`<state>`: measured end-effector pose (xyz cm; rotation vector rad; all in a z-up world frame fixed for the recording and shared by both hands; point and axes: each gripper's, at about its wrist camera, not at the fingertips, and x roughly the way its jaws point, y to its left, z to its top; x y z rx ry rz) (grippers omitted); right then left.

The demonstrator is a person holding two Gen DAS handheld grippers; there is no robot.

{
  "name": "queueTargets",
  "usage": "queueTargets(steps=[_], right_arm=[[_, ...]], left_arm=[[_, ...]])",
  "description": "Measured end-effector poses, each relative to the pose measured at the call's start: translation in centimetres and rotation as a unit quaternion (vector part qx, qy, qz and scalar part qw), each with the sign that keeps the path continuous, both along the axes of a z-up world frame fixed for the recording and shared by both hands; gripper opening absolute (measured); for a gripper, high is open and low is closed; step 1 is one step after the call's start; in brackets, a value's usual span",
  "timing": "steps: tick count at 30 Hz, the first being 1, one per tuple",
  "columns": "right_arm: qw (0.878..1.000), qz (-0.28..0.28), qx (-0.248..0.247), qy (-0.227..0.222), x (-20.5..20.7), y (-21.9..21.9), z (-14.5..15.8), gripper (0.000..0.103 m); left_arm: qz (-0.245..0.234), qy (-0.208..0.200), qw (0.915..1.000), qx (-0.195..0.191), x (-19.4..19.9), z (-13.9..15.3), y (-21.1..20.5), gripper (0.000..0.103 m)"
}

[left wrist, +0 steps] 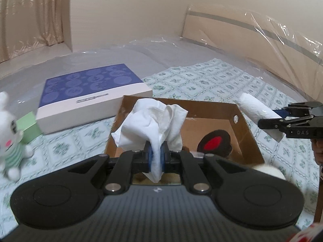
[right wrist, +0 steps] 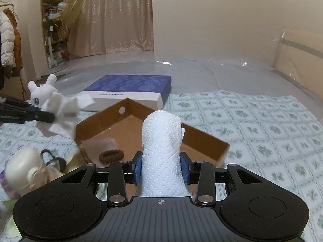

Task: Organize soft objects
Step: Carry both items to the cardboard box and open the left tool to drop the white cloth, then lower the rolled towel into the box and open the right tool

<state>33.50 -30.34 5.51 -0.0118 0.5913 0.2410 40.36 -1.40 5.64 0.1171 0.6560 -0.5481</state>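
My left gripper (left wrist: 155, 154) is clamped narrow on a crumpled white cloth (left wrist: 153, 119), held above the near left corner of the open cardboard box (left wrist: 250, 133). My right gripper (right wrist: 161, 168) is closed partway on a rolled white paper towel (right wrist: 161, 141), which stands upright between the blue pads (right wrist: 137, 168) above the box's near edge. The box sits on the patterned bedsheet (right wrist: 252, 117). I see a brown hair tie (right wrist: 111, 155) on the box floor. A white plush rabbit (left wrist: 10, 129) sits near the sheet's left edge, beside a blue flat box (left wrist: 90, 92).
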Motion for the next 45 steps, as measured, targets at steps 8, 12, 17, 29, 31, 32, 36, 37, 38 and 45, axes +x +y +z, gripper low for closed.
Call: queueTargets(steps=[8,12,17,29,31,32,36,37,38,45], right_arm=[[1.0,0.002,-0.005,0.005,2.8,0.2,-0.9,0.039],[1.0,0.001,-0.001,0.01,3.3,-0.1,-1.3,0.039],[1.0,0.0,0.003,0.018,3.6,-0.5,-1.8,0.039],[0.999,0.023,0.04,0.018,4.4,-0.1,-1.9,0.068],[0.998,0.022,0.049,0.017,4.5,-0.1,-1.9,0.072],[0.999,0.021,0.047,0.017,4.4,-0.1,-1.8,0.072],[0.999,0.013,0.027,0.016,3.5,0.2,-1.7,0.072],[1.0,0.011,0.024,0.017,3.2,0.2,-1.7,0.072],[1.0,0.007,0.019,0.017,2.9,0.2,-1.6,0.072],[1.0,-0.004,0.019,0.015,-0.6,0.0,-0.7,0.072]], left_arm=[[-0.024,0.011,0.9993,0.025,3.5,-2.5,-4.6,0.039],[-0.017,0.013,0.9996,0.019,3.9,-3.1,-5.0,0.049],[-0.012,0.009,0.9996,0.026,3.0,-3.1,-4.3,0.049],[0.014,-0.002,0.9998,0.01,1.8,-1.8,-2.1,0.049],[0.019,-0.002,0.9998,0.007,1.4,-1.8,-1.7,0.049],[0.022,-0.002,0.9997,0.005,1.1,-1.8,-1.5,0.049],[0.037,0.003,0.9993,-0.004,-0.2,-2.0,-0.7,0.049],[0.041,0.004,0.9991,-0.007,-0.6,-2.0,-0.4,0.049],[0.045,0.004,0.9989,-0.01,-1.0,-2.0,-0.2,0.049],[0.075,0.002,0.9969,-0.025,-4.8,-1.4,1.3,0.049]])
